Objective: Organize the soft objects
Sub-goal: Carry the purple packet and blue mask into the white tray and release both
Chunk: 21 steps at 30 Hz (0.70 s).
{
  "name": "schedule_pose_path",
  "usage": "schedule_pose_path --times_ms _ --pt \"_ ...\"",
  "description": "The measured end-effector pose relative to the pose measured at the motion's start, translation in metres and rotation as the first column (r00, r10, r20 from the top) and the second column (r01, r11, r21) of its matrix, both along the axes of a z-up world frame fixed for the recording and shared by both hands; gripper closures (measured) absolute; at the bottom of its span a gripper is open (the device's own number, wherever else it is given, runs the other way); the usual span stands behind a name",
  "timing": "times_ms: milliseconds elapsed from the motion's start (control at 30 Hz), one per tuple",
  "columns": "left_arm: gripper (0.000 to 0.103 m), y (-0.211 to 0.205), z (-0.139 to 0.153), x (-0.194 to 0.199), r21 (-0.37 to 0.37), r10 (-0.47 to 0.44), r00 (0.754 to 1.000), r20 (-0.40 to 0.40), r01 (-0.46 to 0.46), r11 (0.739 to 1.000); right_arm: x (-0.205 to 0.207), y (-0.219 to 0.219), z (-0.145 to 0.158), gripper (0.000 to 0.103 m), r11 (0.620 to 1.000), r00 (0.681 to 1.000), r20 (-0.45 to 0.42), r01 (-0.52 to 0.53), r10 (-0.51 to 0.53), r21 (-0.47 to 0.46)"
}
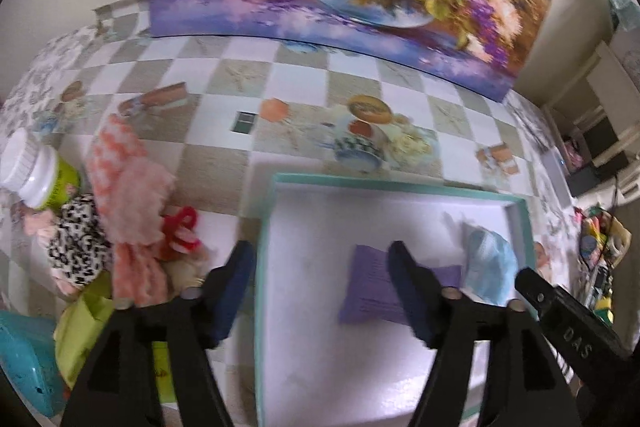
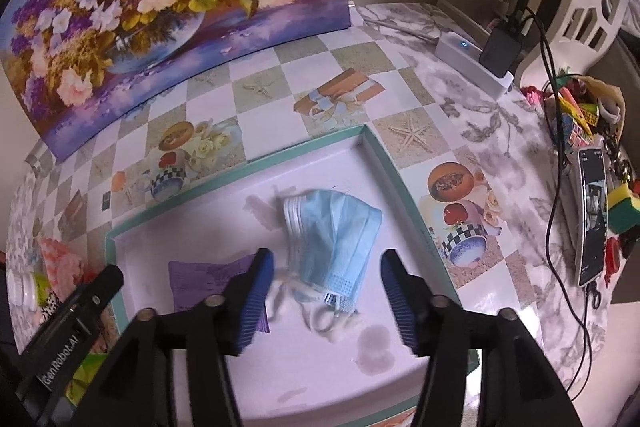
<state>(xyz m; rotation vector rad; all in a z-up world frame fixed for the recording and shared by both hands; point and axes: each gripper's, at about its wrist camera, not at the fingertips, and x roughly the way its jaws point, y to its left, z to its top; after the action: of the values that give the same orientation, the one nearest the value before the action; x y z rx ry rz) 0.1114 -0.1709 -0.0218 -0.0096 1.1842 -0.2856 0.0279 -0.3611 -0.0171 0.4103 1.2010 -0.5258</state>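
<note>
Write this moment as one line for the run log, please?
left claw: open, empty | right claw: open, empty | tray: blue face mask, purple cloth inside | pile of soft items: left of tray

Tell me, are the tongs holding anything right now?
No. Both the left tongs and the right tongs are open and empty. The crumpled light-blue paper face mask and the flat purple cloth lie loose in the teal-rimmed white tray.

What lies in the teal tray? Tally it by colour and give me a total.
Blue: 1, the face mask
Purple: 1, the flat packet
Total: 2 in the tray
</note>
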Motion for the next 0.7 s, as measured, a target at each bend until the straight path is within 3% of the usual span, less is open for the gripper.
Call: schedule_pose_path --times_ms 133,200,433,700 --pt "0.020 0.011 0.001 0.005 0.038 0.052 0.998 0.032 -0.053 0.998 0.003 0.005 -0.002 0.018 1.000 1.000 -0.003 -0.020 0.020 -0.013" --pt "0.014 0.016 0.002 0.005 0.048 0.070 0.996 0.048 -0.072 0.996 0.003 0.006 -0.002 0.001 1.000 1.000 0.006 -0.021 0.021 -0.023" --pt "0.003 0.030 0.006 0.009 0.043 0.103 0.991 0.082 -0.106 0.993 0.001 0.003 0.005 0.000 1.000 0.995 0.100 0.021 -0.021 0.001" --pt "0.000 0.043 0.010 0.011 -0.057 0.100 0.991 0.088 -0.095 0.994 0.006 0.014 0.005 0.000 1.000 0.993 0.116 -0.013 0.010 0.027"
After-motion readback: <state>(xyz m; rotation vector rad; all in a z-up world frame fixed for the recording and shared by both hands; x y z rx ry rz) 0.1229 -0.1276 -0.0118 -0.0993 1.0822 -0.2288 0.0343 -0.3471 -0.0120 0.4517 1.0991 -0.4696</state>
